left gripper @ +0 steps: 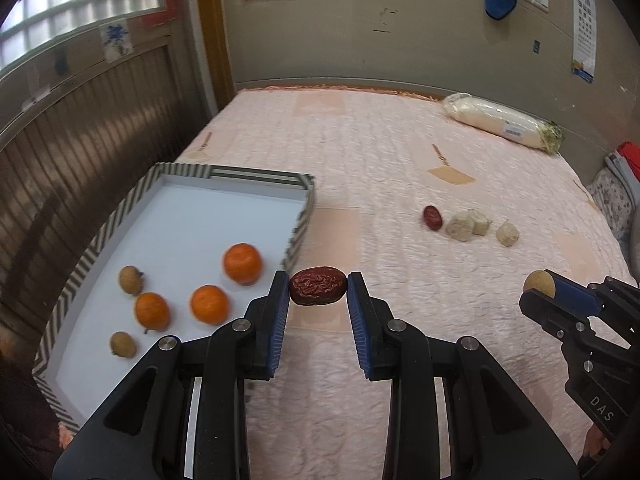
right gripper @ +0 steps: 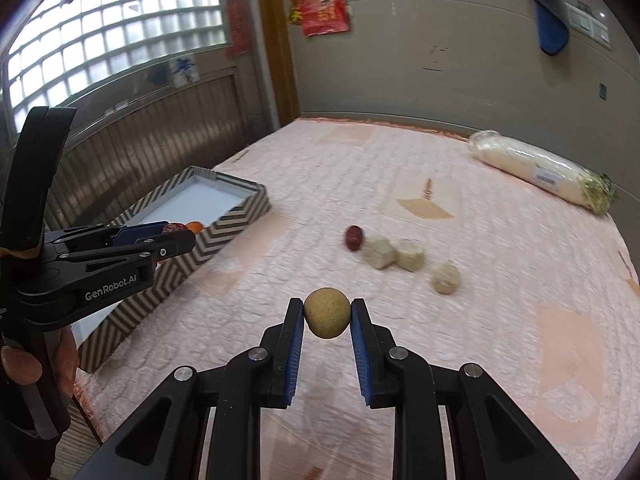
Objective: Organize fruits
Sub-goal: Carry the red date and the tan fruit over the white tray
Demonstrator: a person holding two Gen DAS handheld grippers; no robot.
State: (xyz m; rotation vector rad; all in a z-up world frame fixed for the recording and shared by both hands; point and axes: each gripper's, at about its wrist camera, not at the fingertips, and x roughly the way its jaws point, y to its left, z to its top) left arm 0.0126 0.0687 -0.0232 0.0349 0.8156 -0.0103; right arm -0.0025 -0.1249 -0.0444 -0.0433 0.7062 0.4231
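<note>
Grippers: left gripper point(left gripper: 318, 290) is pinching a wrinkled red date point(left gripper: 318, 291) by its ends; right gripper point(right gripper: 327, 318) is clamping a round tan fruit point(right gripper: 327, 318) at the pad tips.
Position: both fruits are hanging above the pink quilt point(left gripper: 400, 160), the date just beside the striped tray point(left gripper: 298, 222).
Tray: three oranges point(left gripper: 242, 263) and two small brown fruits point(left gripper: 131, 280) are already sitting inside.
Remaining: another date point(left gripper: 433, 217) and three pale chunks point(left gripper: 460, 227) are waiting on the quilt.
Risk: the round fruit is riding at the very tips, so it is probably liable to squirt out; a low pass may be clipping the tray wall.
</note>
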